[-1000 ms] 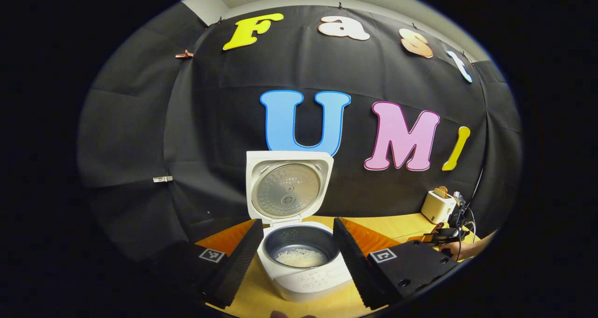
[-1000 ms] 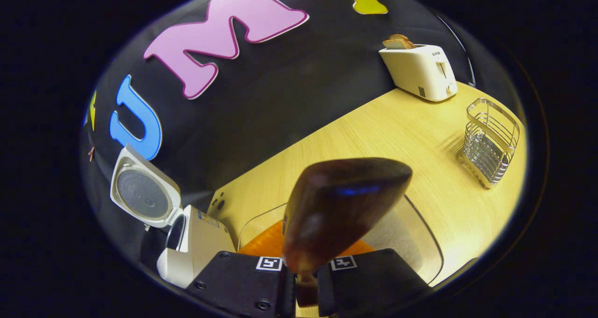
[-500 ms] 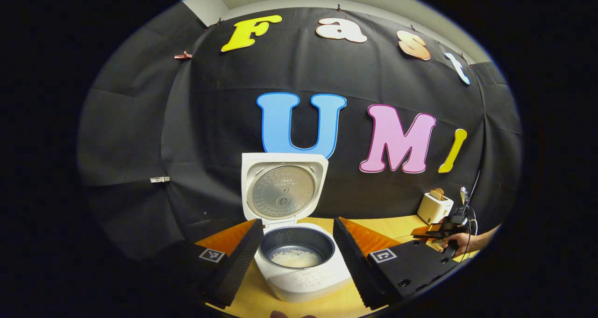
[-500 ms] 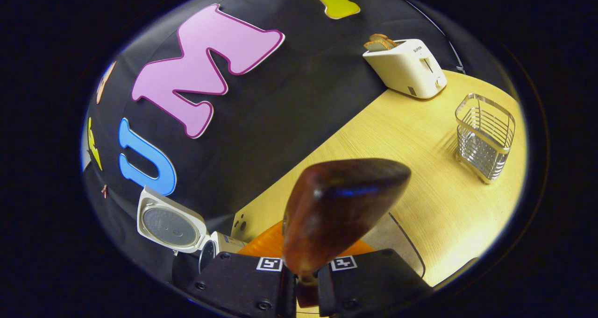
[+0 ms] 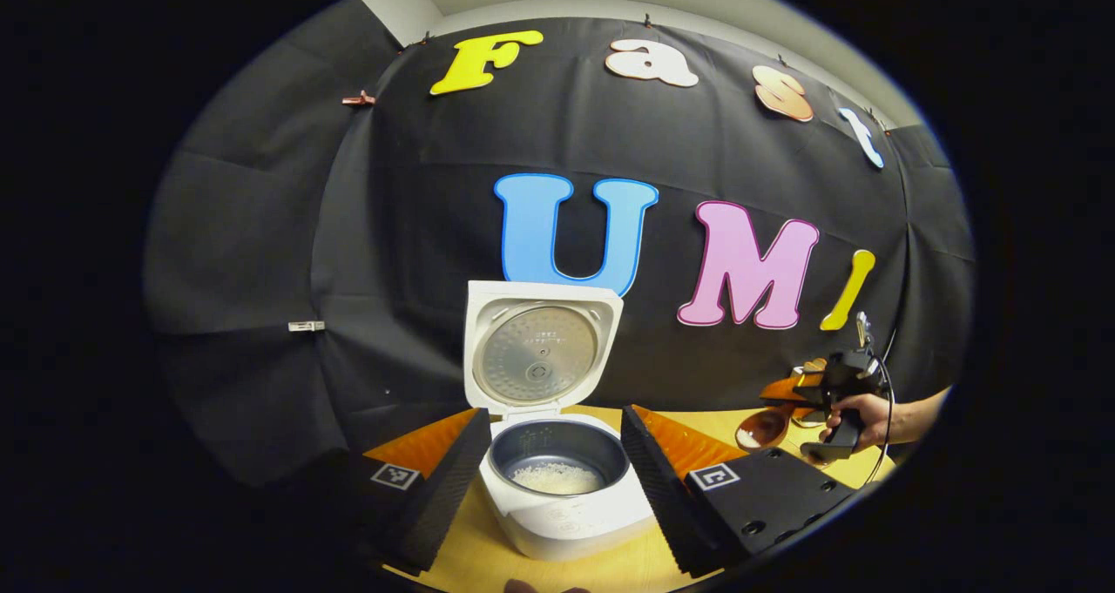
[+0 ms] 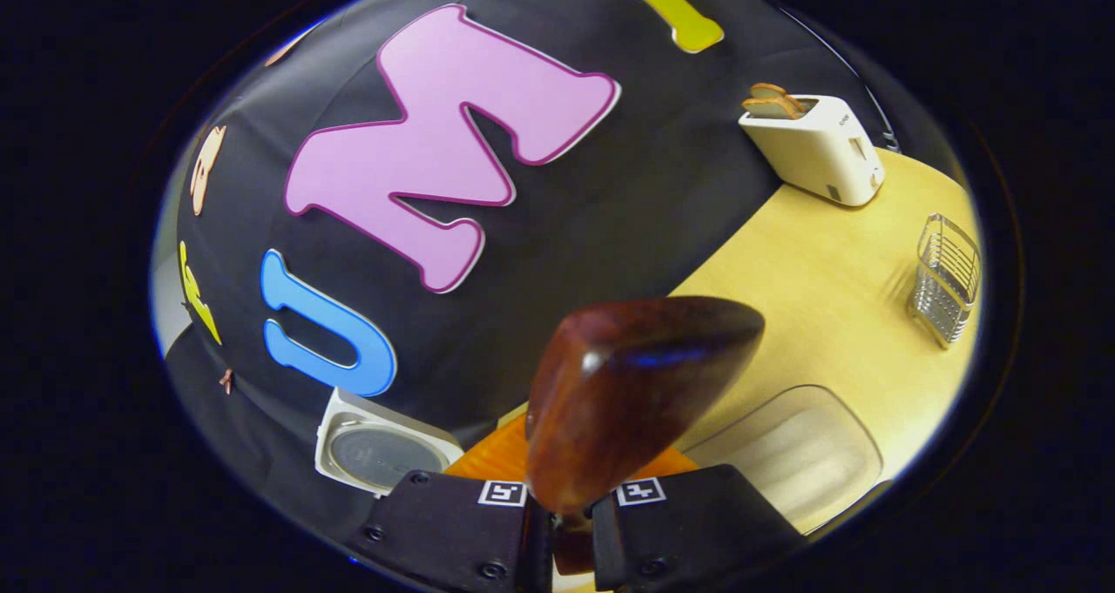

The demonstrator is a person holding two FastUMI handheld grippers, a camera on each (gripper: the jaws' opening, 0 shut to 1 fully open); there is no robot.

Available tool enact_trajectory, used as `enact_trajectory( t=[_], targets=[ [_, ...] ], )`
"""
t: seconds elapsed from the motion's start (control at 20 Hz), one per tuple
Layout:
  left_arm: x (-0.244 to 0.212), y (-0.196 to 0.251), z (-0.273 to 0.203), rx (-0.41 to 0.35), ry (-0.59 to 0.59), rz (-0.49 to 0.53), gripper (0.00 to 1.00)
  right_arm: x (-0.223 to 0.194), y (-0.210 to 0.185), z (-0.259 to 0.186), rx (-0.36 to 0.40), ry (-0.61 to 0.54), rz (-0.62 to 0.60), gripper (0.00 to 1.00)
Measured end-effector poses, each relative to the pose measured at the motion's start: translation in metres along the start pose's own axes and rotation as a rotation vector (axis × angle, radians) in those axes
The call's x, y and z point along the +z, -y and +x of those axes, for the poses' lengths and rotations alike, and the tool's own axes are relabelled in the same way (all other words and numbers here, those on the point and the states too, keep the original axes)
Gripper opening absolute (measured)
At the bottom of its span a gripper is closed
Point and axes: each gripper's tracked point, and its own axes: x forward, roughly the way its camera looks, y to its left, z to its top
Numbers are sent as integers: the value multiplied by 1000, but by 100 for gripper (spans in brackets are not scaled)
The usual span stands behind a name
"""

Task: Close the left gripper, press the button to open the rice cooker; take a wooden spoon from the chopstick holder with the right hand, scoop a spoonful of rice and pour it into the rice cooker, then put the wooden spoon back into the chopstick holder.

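the rice cooker (image 5: 557,480) stands open on the bench (image 6: 827,288) between the left gripper (image 5: 553,480)'s spread, empty jaws. the right gripper (image 6: 571,523)'s jaws clamp the wooden spoon (image 6: 627,393), well apart from the chopstick holder (image 6: 945,279). the narrow wire opening, probably hard to hit, could catch the spoon.

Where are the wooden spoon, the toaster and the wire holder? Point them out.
wooden spoon (image 6: 631,384), right gripper view, on the back of its bowl.
toaster (image 6: 814,153), right gripper view, on its side wall.
wire holder (image 6: 945,279), right gripper view, on its wire side.
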Motion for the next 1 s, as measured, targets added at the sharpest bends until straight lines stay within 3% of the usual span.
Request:
enact_trajectory(
  t=[0.5,0.55,0.6,1.0],
  targets=[
    [-2,-13,-12,44,15,12,95,-80,-124,54,129,-109,-75,22],
    [-2,-15,-13,46,16,10,92,-90,-131,58,134,-119,-89,22],
    [-1,-18,-14,50,17,9,95,-100,-138,62,137,-128,-107,22],
    [-9,-45,-25,96,6,-23,95,-158,-172,79,153,-139,-300,22]
  ],
)
